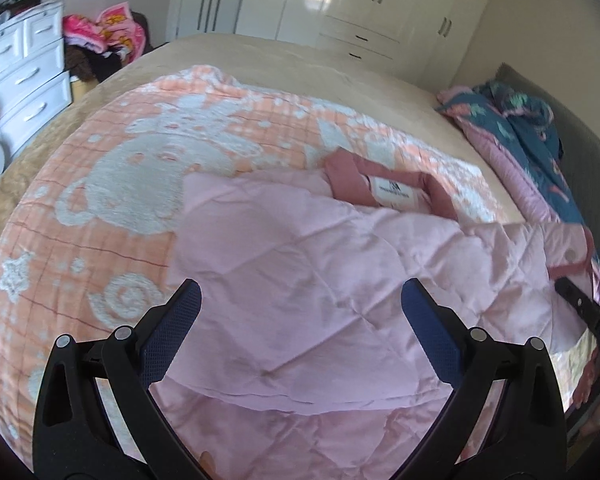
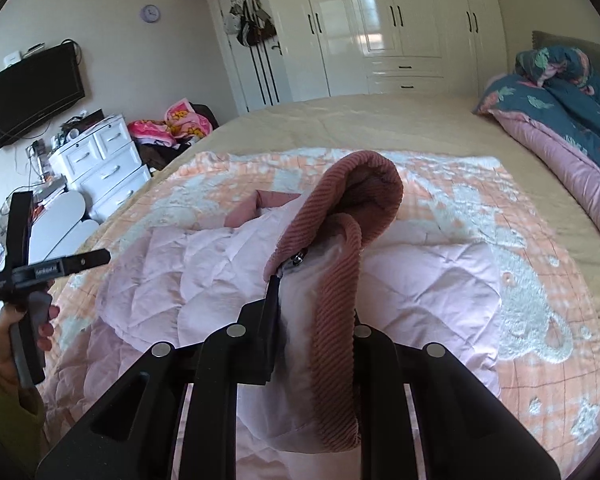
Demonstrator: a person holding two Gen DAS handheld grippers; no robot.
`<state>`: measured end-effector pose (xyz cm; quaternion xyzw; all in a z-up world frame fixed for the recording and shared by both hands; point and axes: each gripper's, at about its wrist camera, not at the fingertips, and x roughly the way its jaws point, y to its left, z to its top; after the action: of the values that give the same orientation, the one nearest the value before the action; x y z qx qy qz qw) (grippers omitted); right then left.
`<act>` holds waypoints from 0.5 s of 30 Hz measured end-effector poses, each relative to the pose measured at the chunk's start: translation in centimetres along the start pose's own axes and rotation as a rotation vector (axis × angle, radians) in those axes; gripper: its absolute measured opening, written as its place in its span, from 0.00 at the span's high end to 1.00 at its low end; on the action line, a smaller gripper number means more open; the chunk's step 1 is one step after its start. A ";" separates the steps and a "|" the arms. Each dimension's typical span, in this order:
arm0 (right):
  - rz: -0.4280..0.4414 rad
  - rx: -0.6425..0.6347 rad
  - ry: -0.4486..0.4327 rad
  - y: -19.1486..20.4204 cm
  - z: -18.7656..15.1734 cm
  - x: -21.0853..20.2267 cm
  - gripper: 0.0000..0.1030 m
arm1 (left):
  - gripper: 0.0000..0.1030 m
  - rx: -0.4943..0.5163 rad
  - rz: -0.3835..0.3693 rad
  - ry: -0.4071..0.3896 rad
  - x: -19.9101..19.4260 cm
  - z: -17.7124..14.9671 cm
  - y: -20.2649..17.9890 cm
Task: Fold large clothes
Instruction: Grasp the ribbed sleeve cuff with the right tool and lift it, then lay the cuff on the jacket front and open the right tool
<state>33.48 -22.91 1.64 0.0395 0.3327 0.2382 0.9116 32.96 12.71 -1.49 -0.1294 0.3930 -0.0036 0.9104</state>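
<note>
Ribbed rose cuff point(image 2: 342, 264), clamped in the right gripper point(image 2: 316, 300) jaws, raised above the pink quilted jacket point(image 1: 320, 280). Left gripper point(image 1: 300, 300): jaws wide, holding nothing, over the jacket. Jacket lies on an orange-white blanket point(image 1: 112, 200) on the bed point(image 2: 340, 116).

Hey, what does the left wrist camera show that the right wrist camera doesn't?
Only the left wrist view: the open left gripper hovering over the pink quilted jacket, and the white collar label. Only the right wrist view: the right gripper clamping the ribbed cuff, a wall TV and a clock. Both show the orange blanket and white wardrobe.
</note>
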 end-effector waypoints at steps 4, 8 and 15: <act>-0.025 -0.001 0.017 0.0 -0.3 0.5 0.83 | 0.09 0.041 -0.009 0.023 0.7 -0.6 -1.5; -0.046 0.033 0.049 -0.8 -0.8 1.5 0.79 | 0.09 0.073 -0.014 0.040 1.3 -1.2 -2.6; -0.080 0.126 0.091 -2.7 -2.0 2.9 0.59 | 0.09 0.103 -0.014 0.069 2.2 -1.9 -3.7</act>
<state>35.22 -24.11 -2.18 0.0725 0.3896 0.1816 0.9000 33.42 8.47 -3.44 -0.0852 0.4224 -0.0348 0.9017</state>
